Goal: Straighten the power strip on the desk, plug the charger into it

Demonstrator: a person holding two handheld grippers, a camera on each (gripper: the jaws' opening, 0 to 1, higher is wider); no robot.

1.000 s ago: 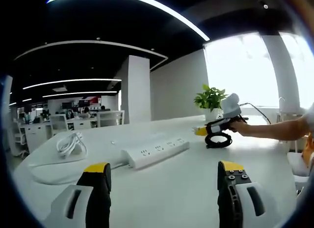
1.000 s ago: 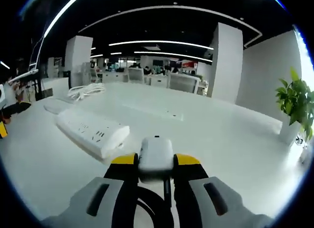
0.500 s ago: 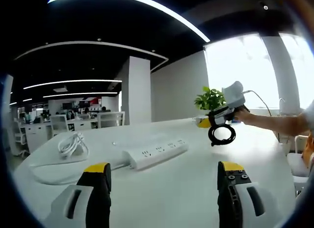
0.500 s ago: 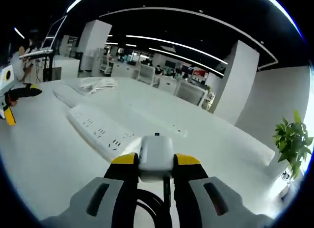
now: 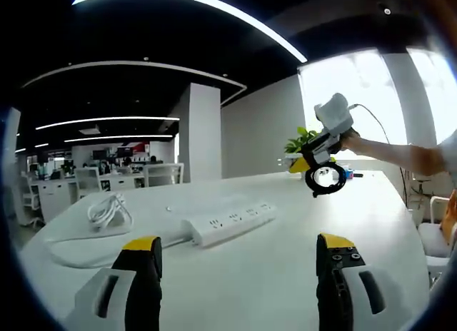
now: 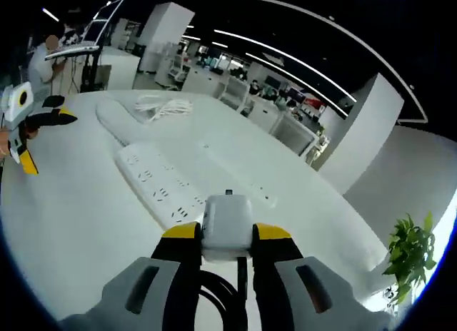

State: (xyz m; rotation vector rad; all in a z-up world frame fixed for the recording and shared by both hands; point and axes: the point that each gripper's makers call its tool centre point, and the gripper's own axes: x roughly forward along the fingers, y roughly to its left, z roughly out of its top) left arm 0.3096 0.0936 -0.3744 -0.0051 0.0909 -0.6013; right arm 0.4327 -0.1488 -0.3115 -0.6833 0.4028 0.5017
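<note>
In the left gripper view, your left gripper [image 5: 237, 254] stands with its jaws wide apart and nothing between them, low over the white desk [image 5: 285, 274]. Ahead of the jaws and a little to the left lies the power strip [image 5: 227, 222], flat on the desk, its length running up toward the right, sockets facing up. A thick white cable [image 5: 78, 249] sweeps off to the left of it, and a coiled white cord [image 5: 107, 210] lies further left, beyond the strip. Up on the right, your right gripper [image 5: 325, 149] hangs in the air above the desk, well apart from the strip, a black loop of cord [image 5: 325, 181] dangling below it; a plant [image 5: 303, 140] sits just behind. In the right gripper view, your right gripper [image 6: 227, 235] is closed on the white charger [image 6: 227, 224], which sits upright between the yellow-tipped jaws, its black cord looping down under them. The power strip [image 6: 158, 186] lies on the desk ahead and to the left of the charger, clear of it. Your left gripper [image 6: 25, 124] shows at the far left, and the plant [image 6: 407, 256] at the right.
</note>
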